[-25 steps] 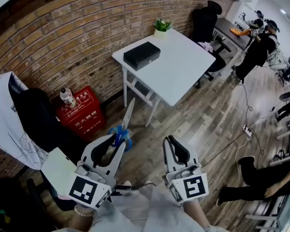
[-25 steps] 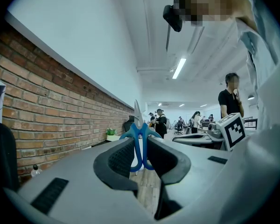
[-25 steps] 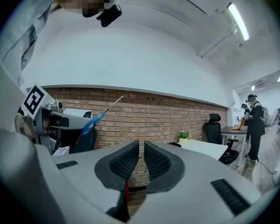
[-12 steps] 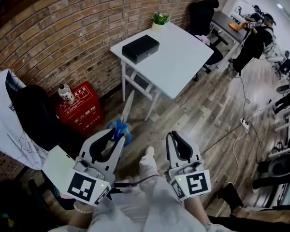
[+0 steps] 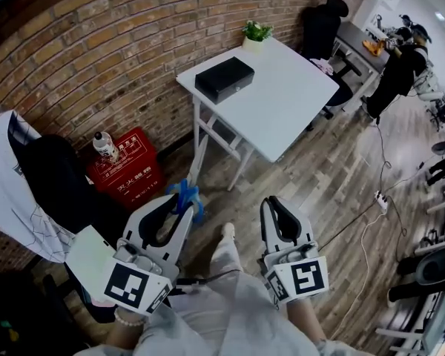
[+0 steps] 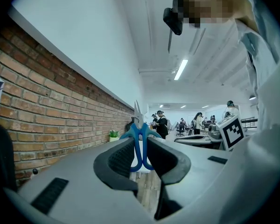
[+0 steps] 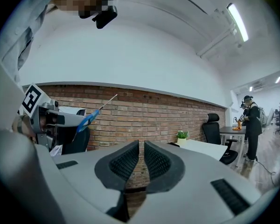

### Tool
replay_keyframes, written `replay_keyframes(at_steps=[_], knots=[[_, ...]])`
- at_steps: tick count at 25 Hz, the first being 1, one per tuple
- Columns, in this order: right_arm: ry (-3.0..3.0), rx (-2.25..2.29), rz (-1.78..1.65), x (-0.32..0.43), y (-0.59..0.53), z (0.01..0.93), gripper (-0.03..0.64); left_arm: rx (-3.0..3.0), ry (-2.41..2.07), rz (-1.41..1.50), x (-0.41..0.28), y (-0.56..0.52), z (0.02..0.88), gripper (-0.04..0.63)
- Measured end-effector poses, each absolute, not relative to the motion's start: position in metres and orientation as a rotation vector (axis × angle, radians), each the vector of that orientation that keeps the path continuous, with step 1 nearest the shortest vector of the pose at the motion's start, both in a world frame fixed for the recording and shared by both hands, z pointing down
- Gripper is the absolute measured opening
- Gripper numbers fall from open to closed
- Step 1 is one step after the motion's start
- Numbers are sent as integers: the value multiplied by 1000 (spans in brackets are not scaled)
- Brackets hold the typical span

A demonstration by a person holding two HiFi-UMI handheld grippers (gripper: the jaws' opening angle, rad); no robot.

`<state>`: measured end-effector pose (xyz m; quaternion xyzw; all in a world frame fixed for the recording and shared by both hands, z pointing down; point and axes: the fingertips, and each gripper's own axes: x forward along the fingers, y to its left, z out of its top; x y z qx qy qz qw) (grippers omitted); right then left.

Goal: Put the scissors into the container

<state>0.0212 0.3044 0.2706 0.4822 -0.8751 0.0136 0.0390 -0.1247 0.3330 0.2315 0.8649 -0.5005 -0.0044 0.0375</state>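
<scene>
My left gripper (image 5: 179, 208) is shut on the blue handles of a pair of scissors (image 5: 190, 182), whose blades point up and away toward the white table (image 5: 289, 102). In the left gripper view the scissors (image 6: 139, 139) stand upright between the pads. From the right gripper view the scissors (image 7: 94, 114) show at the left, sticking out of the left gripper. My right gripper (image 5: 280, 219) is shut with nothing in it, and its pads (image 7: 126, 161) nearly meet. A black box-like container (image 5: 224, 78) lies on the table's far left part, well ahead of both grippers.
A brick wall (image 5: 96, 65) runs along the left. A red crate (image 5: 126, 176) with a bottle (image 5: 104, 147) stands by it, beside dark clothing (image 5: 55, 188). A potted plant (image 5: 256, 34) sits at the table's far corner. Black office chairs (image 5: 322, 24) and a person (image 5: 397, 76) are beyond; a cable (image 5: 378, 199) crosses the wooden floor.
The view has shifted slightly, so the table sits a little further right and lower. Both grippers keep their places, the left still shut on the scissors.
</scene>
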Motion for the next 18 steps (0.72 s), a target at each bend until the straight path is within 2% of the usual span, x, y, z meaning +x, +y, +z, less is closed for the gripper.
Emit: replay_keyframes(at_steps=[18], knots=[[-2752,1283,15,48,132,270,61,2563,-1666,-46,-84,168,229,100]])
